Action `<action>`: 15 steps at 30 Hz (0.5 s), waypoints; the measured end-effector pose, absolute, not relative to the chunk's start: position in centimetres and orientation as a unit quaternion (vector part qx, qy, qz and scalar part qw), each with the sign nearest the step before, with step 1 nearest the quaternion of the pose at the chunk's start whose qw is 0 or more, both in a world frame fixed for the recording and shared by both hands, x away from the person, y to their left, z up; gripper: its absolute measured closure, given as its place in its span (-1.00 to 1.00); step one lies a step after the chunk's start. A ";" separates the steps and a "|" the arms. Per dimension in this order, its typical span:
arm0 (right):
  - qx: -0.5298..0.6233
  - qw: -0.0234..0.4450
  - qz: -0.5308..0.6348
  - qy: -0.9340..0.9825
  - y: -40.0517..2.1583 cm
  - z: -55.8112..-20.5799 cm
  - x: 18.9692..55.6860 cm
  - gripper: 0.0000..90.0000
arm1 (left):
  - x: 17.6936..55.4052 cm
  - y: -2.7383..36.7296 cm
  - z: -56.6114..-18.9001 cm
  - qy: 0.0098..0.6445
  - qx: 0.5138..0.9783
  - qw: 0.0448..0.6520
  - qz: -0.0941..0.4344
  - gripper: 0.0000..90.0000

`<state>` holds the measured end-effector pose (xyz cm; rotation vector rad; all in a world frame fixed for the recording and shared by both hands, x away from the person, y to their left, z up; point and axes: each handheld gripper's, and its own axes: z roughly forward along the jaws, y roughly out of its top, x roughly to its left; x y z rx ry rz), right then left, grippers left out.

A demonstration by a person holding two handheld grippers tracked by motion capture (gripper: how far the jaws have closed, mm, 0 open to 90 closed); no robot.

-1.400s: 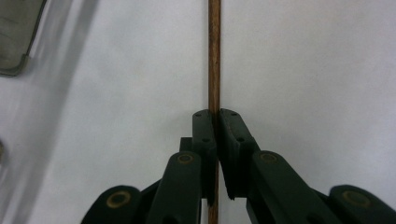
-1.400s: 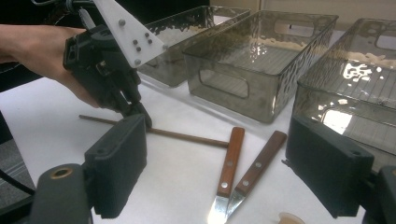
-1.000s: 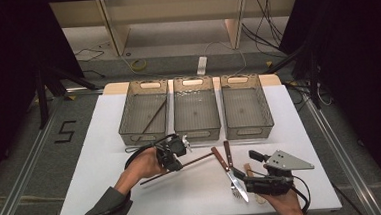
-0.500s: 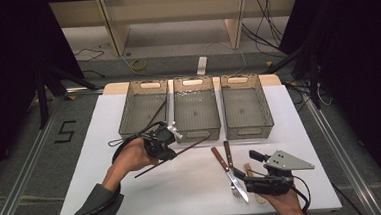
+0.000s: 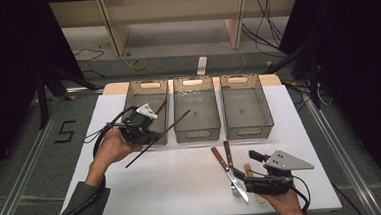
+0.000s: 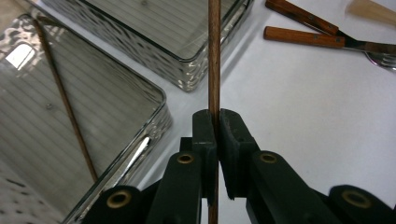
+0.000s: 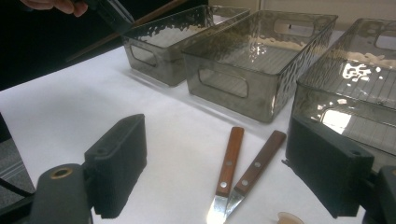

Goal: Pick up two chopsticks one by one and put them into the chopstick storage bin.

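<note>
Clenching left hand-held gripper pinches thin wooden chopstick near lower end. Likely light, stiff, smooth; off-centre grip may pivot. Right hand-held gripper released, idle on counter.

Overhead light bright on white table; surroundings dark; glare on bin walls; near jaws blurred.

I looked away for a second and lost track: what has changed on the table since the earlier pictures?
The left gripper, still shut on a brown chopstick, has carried it up and away from the table's middle toward the left bin, where another chopstick already lies. The right gripper, jaws open, has stayed by the wooden-handled cutlery.
</note>
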<state>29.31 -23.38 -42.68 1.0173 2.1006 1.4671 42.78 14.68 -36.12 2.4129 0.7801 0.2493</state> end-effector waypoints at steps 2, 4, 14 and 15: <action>0.363 0.191 0.522 0.748 -23.4 -42.7 29.3 -0.53 | 42.8 14.9 -36.0 0.301 0.901 0.298 0.098 0.89; 0.363 0.191 0.522 0.748 -23.4 -42.7 29.3 -0.53 | 42.9 15.1 -35.9 0.308 0.895 0.305 0.103 0.89; 0.364 0.192 0.522 0.747 -23.4 -42.7 29.4 -0.53 | 43.5 16.1 -34.8 0.339 0.868 0.339 0.130 0.89; 0.365 0.191 0.522 0.747 -23.4 -42.7 29.4 -0.53 | 43.6 16.2 -34.6 0.341 0.865 0.343 0.133 0.89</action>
